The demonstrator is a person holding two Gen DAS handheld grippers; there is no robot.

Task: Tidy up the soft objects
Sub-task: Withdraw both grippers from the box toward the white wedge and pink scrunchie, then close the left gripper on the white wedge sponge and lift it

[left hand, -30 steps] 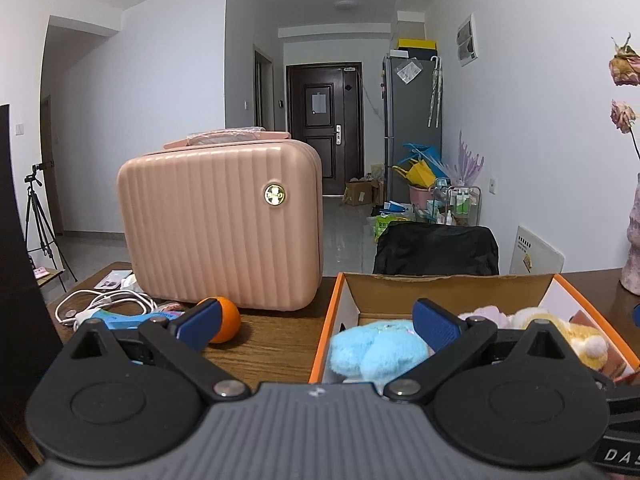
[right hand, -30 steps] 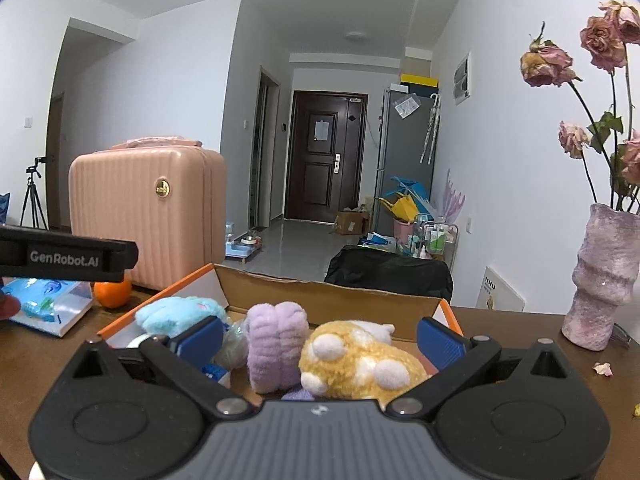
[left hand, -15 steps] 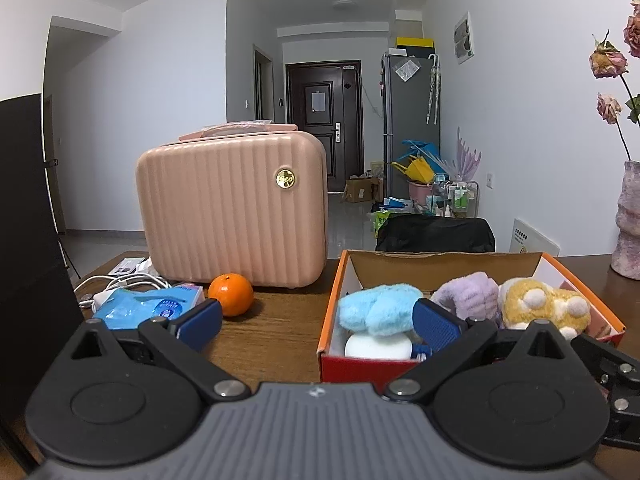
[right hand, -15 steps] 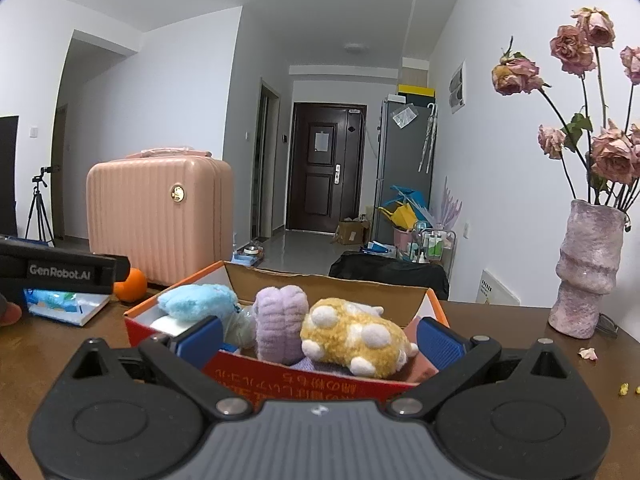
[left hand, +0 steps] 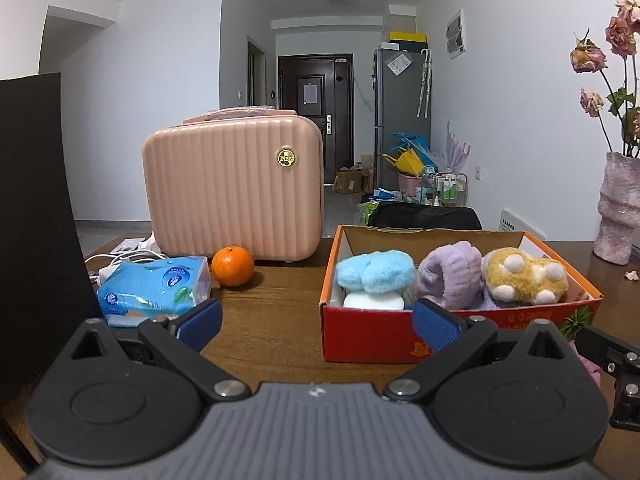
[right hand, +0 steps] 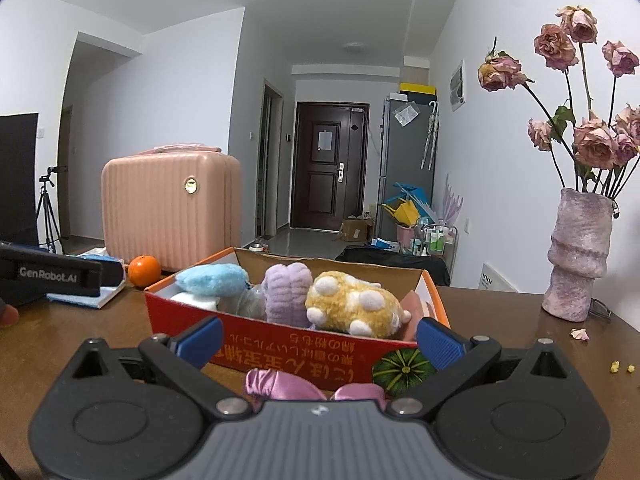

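A red cardboard box [left hand: 384, 330] [right hand: 288, 346] on the wooden table holds a blue plush [left hand: 374, 272] [right hand: 214, 280], a purple plush [left hand: 450, 272] [right hand: 286, 290] and a yellow spotted plush [left hand: 524, 276] [right hand: 352, 304]. A pink satin soft item [right hand: 280, 386] lies on the table just in front of the box, between the fingers of my open right gripper [right hand: 318, 340]. My left gripper [left hand: 316, 322] is open and holds nothing, short of the box's near left corner.
A pink hard case [left hand: 234, 186] stands behind an orange [left hand: 233, 266] and a blue tissue pack [left hand: 156, 286]. A vase of dried roses [right hand: 580, 256] stands at right. A black panel [left hand: 36, 220] rises at far left. My left gripper's body [right hand: 52, 276] shows at left in the right wrist view.
Both grippers have pulled back from the box, so its red front wall now shows. The pink satin item has come into the right wrist view.
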